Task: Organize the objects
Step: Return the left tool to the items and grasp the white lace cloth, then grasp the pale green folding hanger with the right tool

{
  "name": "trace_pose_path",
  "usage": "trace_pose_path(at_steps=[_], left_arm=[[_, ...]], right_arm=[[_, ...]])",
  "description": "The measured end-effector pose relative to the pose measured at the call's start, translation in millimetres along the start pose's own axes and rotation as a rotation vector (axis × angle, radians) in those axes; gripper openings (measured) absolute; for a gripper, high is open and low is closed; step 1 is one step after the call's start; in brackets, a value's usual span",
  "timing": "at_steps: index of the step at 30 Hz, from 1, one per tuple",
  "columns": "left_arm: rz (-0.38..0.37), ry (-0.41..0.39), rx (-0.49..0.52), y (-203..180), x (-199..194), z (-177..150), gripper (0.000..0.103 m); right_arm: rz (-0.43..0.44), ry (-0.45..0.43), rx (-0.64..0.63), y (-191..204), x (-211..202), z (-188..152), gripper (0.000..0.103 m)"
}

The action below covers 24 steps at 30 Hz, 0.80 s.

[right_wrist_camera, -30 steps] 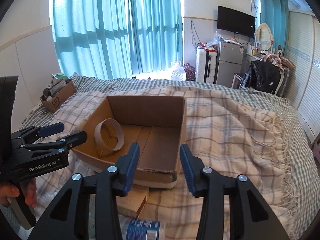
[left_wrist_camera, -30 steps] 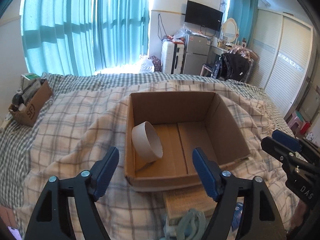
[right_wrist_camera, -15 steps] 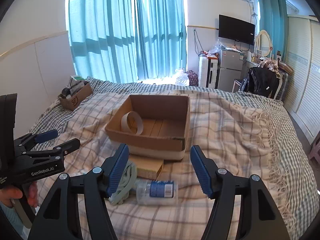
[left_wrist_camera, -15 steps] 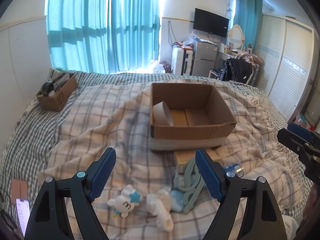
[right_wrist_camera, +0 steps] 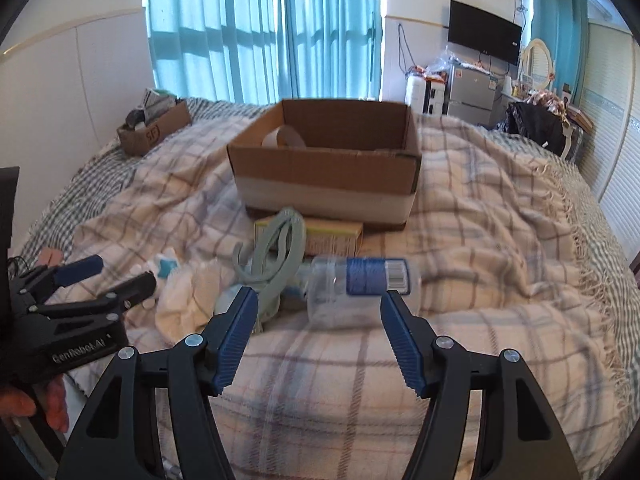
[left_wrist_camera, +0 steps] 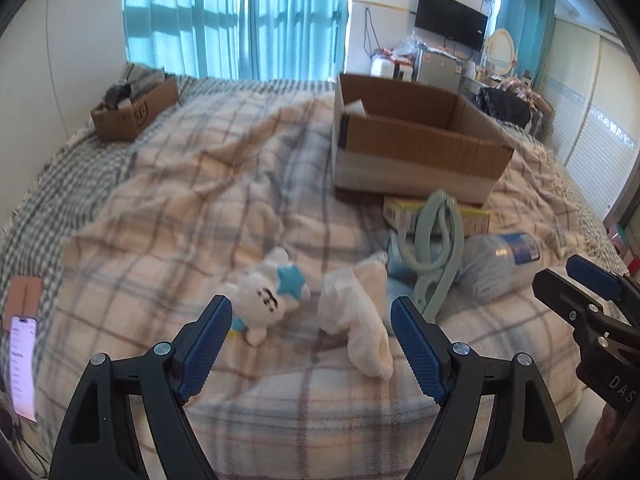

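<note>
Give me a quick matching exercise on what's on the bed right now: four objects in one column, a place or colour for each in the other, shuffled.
Things:
1. tape roll
2. plastic bottle
3. plush toy
4. small cardboard box

Descriptions:
A. lying on its side, blue label
B. far left corner of the bed
C. inside the large cardboard box
D. white with a teal star

Pairs: 1-C, 2-A, 3-D, 4-B
</note>
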<state>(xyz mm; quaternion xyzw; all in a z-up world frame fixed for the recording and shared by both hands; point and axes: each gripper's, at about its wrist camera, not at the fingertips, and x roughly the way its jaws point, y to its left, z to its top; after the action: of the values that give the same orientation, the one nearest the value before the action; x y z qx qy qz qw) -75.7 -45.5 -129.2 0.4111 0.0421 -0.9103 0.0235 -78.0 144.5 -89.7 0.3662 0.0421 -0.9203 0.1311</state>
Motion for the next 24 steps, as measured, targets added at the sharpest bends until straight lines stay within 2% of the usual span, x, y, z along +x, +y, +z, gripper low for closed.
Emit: trace_pose_path(at_steps=[5, 7, 8, 9, 11, 14, 18, 24], left_arm=[[-0.031, 0.038, 0.01, -10.4, 23.1, -7.6, 0.084], [-0.06, 0.046, 0.021, -15.8, 31.7, -7.3, 0.075], [-0.082, 0.065, 0.029, -19.1, 39.1, -6.5, 0.061], [-0.098, 0.085, 0.035, -21.9, 45.6, -5.9, 0.038], [-0.129, 0.127, 0.045, -23.3, 57.7, -5.5, 0.018], [-0.121, 0.112, 0.046, -20.9, 58.3, -6.1, 0.012], [-0.127, 0.057, 0.013, -5.7, 36.3, 5.2, 0.012], [-0.062, -0.032, 0.027, 21.8, 19.2, 23.8, 0.012]], right_arm=[[-0.002, 0.035, 0.017, -3.5, 17.3, -9.4, 0.064], [-0.003, 0.048, 0.029, -6.7, 22.2, -10.6, 0.064], [-0.005, 0.055, 0.033, -7.4, 24.7, -10.8, 0.064], [-0.006, 0.06, 0.039, -8.8, 27.0, -11.5, 0.064], [-0.004, 0.066, 0.043, -10.4, 29.8, -11.5, 0.064], [0.001, 0.073, 0.041, -8.8, 31.1, -10.5, 0.064], [0.027, 0.081, 0.038, -0.7, 31.0, -7.2, 0.064], [0.091, 0.127, 0.025, 30.0, 49.4, -4.1, 0.064]])
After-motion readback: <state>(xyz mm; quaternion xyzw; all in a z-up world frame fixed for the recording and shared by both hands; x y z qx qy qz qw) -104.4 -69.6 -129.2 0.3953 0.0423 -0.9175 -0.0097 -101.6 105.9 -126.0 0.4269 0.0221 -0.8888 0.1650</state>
